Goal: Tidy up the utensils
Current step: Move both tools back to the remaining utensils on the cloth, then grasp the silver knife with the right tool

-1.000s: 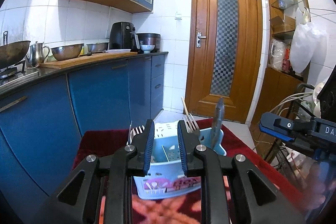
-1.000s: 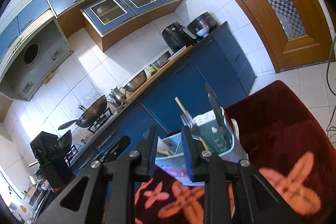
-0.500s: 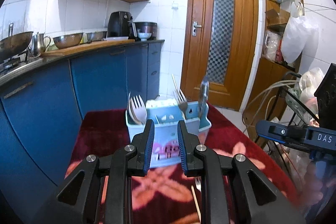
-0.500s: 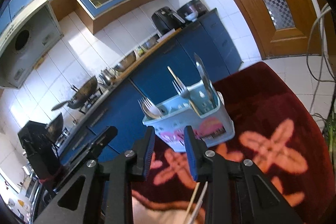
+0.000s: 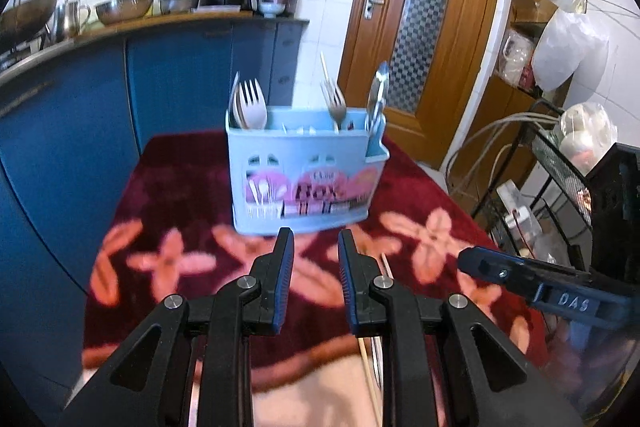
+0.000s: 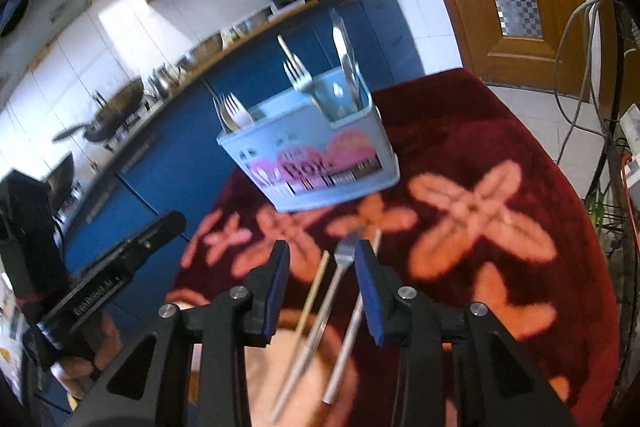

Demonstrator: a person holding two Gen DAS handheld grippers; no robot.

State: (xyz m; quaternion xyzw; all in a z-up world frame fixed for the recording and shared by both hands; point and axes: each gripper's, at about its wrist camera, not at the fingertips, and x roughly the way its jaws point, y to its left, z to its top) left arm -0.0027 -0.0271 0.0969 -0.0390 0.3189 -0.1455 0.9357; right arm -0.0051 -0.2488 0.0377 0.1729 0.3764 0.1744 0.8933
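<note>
A light blue utensil holder (image 5: 306, 173) stands on the red flowered cloth (image 5: 168, 187); it also shows in the right wrist view (image 6: 320, 163). Forks and a knife stand in it. A fork (image 6: 320, 311), a metal utensil (image 6: 352, 323) and a wooden chopstick (image 6: 314, 289) lie on the cloth under my right gripper (image 6: 322, 267). My right gripper is open and empty above them. My left gripper (image 5: 316, 255) is open and empty, short of the holder. A chopstick (image 5: 370, 371) lies below the left gripper.
Blue kitchen cabinets (image 5: 120, 87) run along the left, with pots and appliances on the counter. A wooden door (image 5: 420, 27) is behind the table. A wire rack with cables (image 5: 540, 187) stands at the right. The other gripper's body (image 5: 552, 295) is at the right.
Both grippers have drawn back and tilted down from the holder. The right gripper has opened wider and the utensils lying on the cloth have come into view below it.
</note>
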